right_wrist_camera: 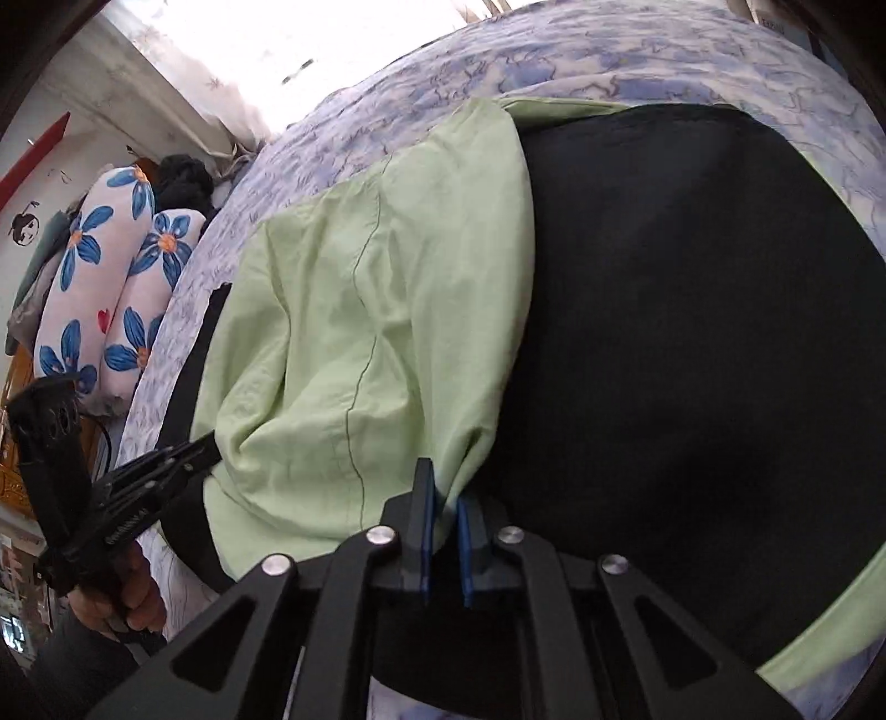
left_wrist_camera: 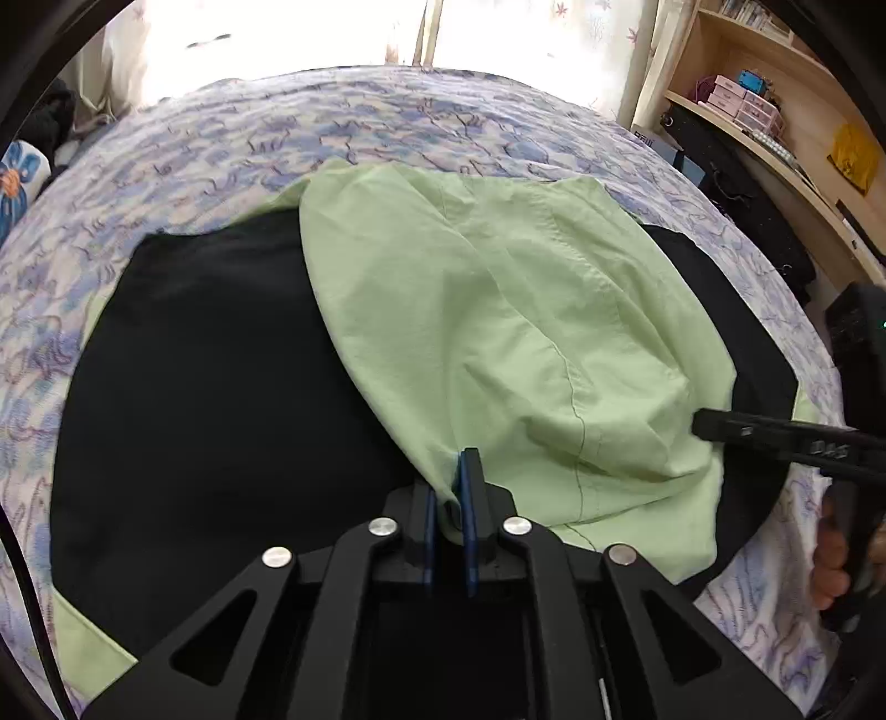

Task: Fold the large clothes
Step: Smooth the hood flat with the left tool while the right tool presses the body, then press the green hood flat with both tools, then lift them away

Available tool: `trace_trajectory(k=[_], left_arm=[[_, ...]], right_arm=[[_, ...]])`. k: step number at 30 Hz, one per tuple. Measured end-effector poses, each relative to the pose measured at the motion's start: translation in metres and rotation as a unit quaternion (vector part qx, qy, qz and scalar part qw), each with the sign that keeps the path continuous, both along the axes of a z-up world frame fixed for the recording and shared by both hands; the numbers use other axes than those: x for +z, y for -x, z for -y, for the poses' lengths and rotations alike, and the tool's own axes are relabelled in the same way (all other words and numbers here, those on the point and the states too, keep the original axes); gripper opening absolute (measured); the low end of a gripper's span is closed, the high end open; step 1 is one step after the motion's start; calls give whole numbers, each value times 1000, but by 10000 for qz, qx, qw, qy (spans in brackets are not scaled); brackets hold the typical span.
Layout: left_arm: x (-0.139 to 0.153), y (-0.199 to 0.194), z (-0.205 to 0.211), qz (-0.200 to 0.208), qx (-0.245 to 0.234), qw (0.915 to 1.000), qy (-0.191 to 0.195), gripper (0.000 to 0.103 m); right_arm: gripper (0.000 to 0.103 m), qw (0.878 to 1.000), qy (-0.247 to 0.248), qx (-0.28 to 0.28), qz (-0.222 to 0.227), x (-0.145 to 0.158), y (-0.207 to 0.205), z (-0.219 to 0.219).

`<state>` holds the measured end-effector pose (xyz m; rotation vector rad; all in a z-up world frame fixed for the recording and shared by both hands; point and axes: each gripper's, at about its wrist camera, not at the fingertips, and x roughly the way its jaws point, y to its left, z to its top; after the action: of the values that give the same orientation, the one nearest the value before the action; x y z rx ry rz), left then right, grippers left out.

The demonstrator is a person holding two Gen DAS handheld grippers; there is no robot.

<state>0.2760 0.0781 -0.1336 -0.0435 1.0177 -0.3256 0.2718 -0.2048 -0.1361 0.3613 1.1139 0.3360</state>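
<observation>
— Closest to me, the left tongs (left_wrist_camera: 454, 487) are pinched tight on a bunched bit of the pale green, crinkled cotton garment (left_wrist_camera: 498, 332), right at its near edge. The blue pads (left_wrist_camera: 469, 520) have cloth squeezed between them.

— And the right tongs (right_wrist_camera: 443, 498)?

— Same story: narrow, clamped on a gathered fold of that green fabric at its near edge. The person's hand (right_wrist_camera: 124, 592) grips the handle of the left tool off to one side.

— Where does the garment lie?

— Draped over a wide black cloth (left_wrist_camera: 221, 387) spread flat on the bed, with its blue-and-lilac patterned white bedspread (left_wrist_camera: 387, 116). A green border shows around the black cloth's edges.

— Further back?

— Two white bolsters with big blue flowers (right_wrist_camera: 99, 288) at the bed's end, bright curtains (left_wrist_camera: 277, 39) behind, and wooden shelves (left_wrist_camera: 775, 99) with small pink boxes (left_wrist_camera: 742, 102).
</observation>
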Motion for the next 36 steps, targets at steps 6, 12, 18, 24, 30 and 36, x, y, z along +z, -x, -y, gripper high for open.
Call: trace_trajectory(k=[6,12,18,24,30,36], left_arm=[[38,11,-19,234,364,9991,-3,28],[70,13,-17,652,447,9956,496,31],[41,-15,22,391,302,9956,801,29],[-6,-23,20,-151,358,9985,390,27],[10,-8,5,-166,441,9977,482,27],[34,18,-7,-12,852,9956,386,56]], right_arm=[[29,9951,835,-348,389,38,13,5],[29,9858,981,-41,1360,74,20,-28],[29,9826,1103,501,1410,48,-8,-76],[24,9883,1192,413,855,2,-8,-44],[22,9877,1317,153,832,14,18,-14],[23,9874,1203,51,1026,47,40,-20]])
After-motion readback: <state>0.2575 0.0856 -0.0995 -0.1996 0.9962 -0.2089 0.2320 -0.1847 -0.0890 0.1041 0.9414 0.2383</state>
